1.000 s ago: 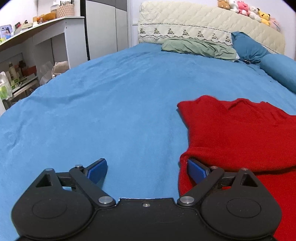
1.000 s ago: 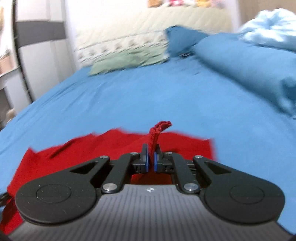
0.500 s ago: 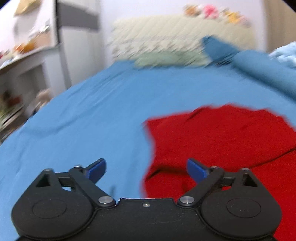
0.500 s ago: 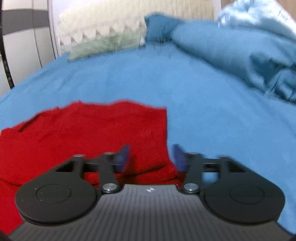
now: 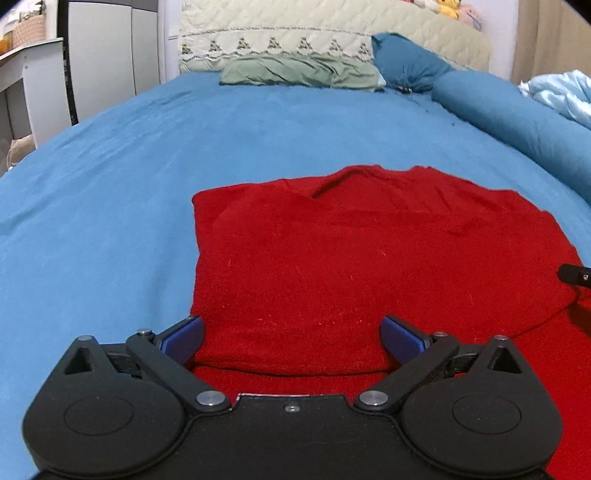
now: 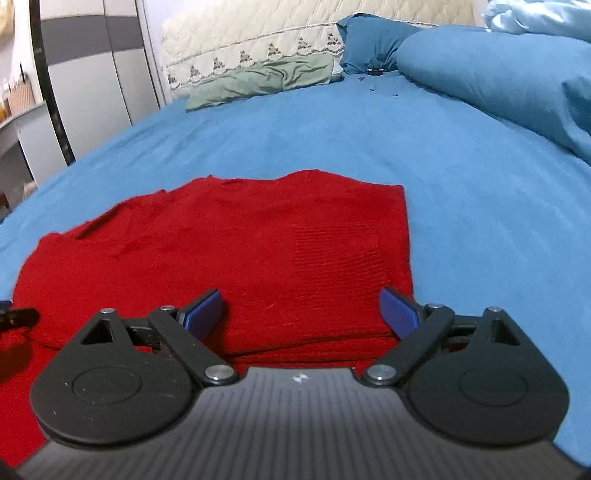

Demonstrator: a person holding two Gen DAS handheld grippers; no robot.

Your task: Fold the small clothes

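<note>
A red knit garment (image 5: 354,258) lies on the blue bed sheet (image 5: 110,206), with a folded layer resting over its lower part. It also shows in the right wrist view (image 6: 236,251). My left gripper (image 5: 291,338) is open and empty, low over the garment's near left part. My right gripper (image 6: 301,312) is open and empty, low over the garment's near right part. A tip of the right gripper shows at the right edge of the left wrist view (image 5: 576,275). A tip of the left gripper shows at the left edge of the right wrist view (image 6: 18,317).
A green pillow (image 5: 295,72), a dark blue pillow (image 5: 406,66) and a cream quilted headboard (image 5: 332,26) are at the far end. A rolled blue duvet (image 6: 498,70) lies along the right. A white cabinet and desk (image 5: 22,92) stand off the bed's left side.
My right gripper let go of the red fabric and opened. Both grippers have swung inward over the garment, which now lies with a flap folded flat.
</note>
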